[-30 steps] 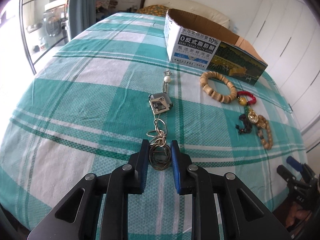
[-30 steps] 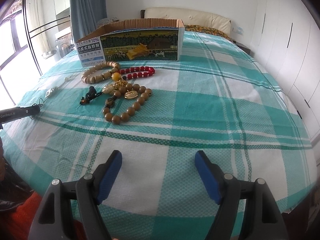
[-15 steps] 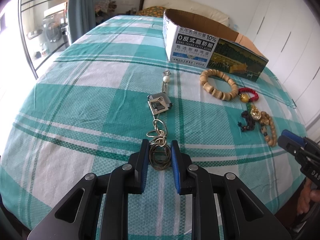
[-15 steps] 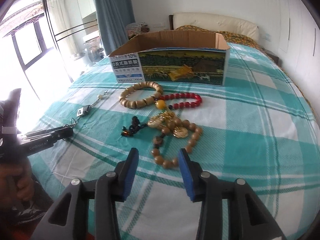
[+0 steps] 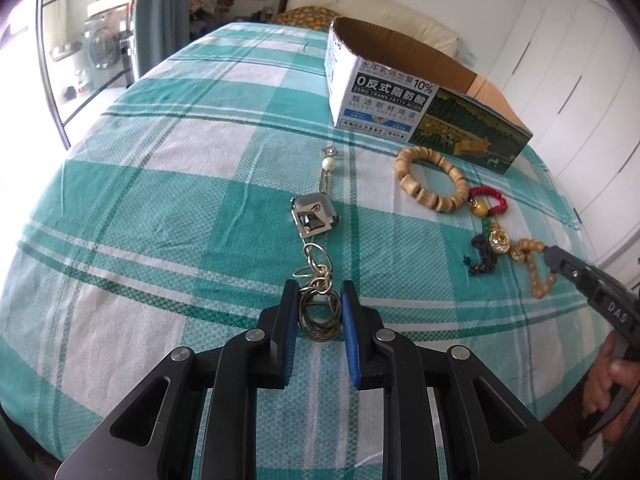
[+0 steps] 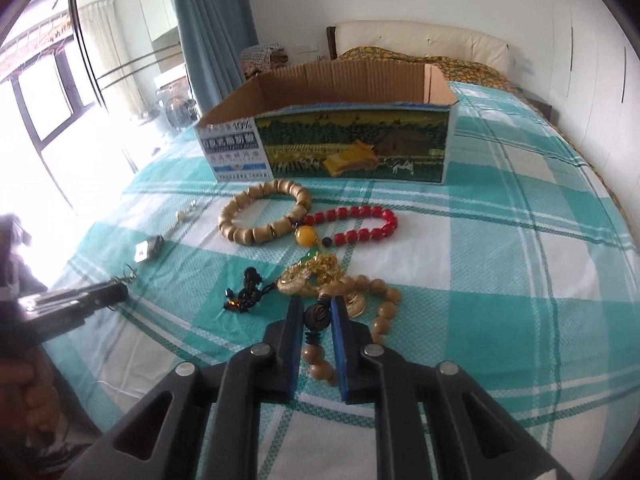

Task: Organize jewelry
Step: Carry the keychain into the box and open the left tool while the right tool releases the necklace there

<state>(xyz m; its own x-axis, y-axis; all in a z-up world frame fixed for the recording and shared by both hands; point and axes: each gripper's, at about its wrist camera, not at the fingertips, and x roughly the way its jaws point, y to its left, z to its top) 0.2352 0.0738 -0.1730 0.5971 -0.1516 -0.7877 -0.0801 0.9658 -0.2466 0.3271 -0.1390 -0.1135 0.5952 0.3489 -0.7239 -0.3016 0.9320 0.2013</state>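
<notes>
My left gripper (image 5: pixel 319 294) is shut on the coiled end of a metal chain necklace (image 5: pixel 319 312) that runs past a square silver pendant (image 5: pixel 313 219) to a pearl (image 5: pixel 329 164). My right gripper (image 6: pixel 316 310) is shut on the dark bead of a brown bead string (image 6: pixel 386 312) with gold charms (image 6: pixel 296 284). A tan wooden bracelet (image 6: pixel 264 216) and a red bead bracelet (image 6: pixel 360 222) lie in front of the open cardboard box (image 6: pixel 352 156). All rest on the green plaid bed (image 5: pixel 168 216).
The box (image 5: pixel 420 116) stands at the far side of the bed. A black cord tassel (image 6: pixel 250 290) lies left of the gold charms. Pillows and a headboard (image 6: pixel 420 40) are behind. Windows are at left, white closets at right.
My right gripper moved forward and left over the brown bead string and closed from wide open onto its dark bead. My left gripper stayed shut on the chain.
</notes>
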